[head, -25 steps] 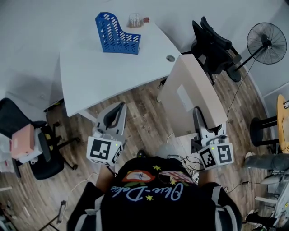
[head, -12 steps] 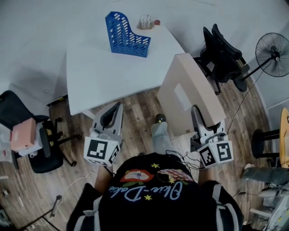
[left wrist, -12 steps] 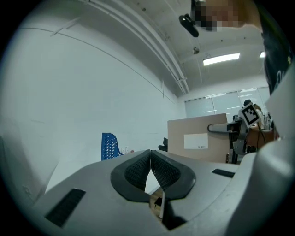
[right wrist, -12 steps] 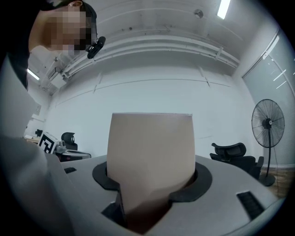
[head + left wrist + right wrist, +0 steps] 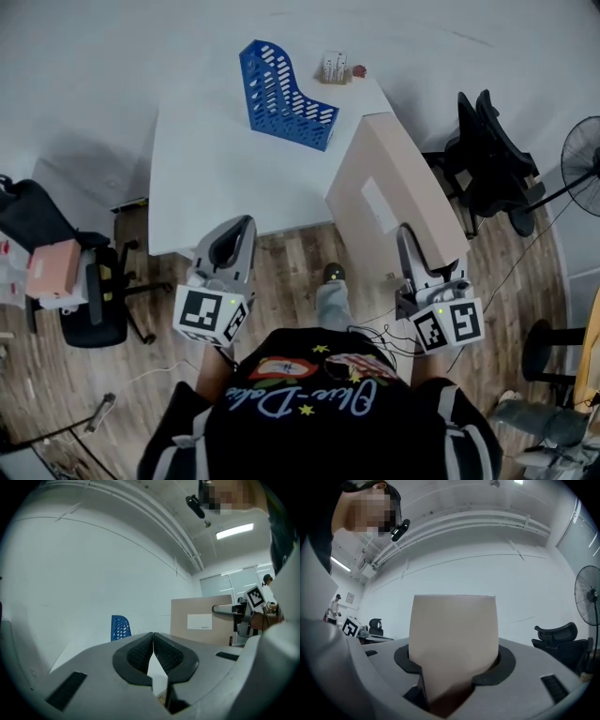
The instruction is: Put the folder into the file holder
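Floor of brown wood lies open between me and the near edge of the white table. Much of the tabletop is bare. The blue plastic file holder with holes stands near the far edge. My right gripper squeezes the big flat tan folder, which reaches over the table's right side. My left gripper is closed tight and holds nothing.
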Tool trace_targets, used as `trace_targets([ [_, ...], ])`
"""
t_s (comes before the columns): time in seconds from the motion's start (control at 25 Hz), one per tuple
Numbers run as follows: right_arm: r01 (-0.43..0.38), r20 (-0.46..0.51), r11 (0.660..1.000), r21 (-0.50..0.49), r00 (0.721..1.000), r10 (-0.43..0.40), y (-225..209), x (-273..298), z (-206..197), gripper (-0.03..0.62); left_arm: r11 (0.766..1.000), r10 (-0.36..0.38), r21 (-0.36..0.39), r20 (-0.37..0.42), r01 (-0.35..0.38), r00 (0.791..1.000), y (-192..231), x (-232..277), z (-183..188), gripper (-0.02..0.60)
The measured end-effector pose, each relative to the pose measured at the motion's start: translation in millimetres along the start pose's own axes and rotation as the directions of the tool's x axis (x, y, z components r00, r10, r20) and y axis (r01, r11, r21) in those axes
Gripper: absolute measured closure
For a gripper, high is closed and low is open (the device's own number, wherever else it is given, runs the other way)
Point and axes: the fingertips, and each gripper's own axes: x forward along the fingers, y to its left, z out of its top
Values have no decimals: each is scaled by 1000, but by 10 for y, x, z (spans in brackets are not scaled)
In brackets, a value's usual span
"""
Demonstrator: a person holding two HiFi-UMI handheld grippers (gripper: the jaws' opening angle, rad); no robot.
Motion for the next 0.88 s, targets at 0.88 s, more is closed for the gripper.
trace_targets([
  [0.88, -187, -18, 982, -31, 982, 186, -1131, 1423, 139, 344, 990, 141, -7, -28, -141, 990, 215, 1481, 154, 577],
])
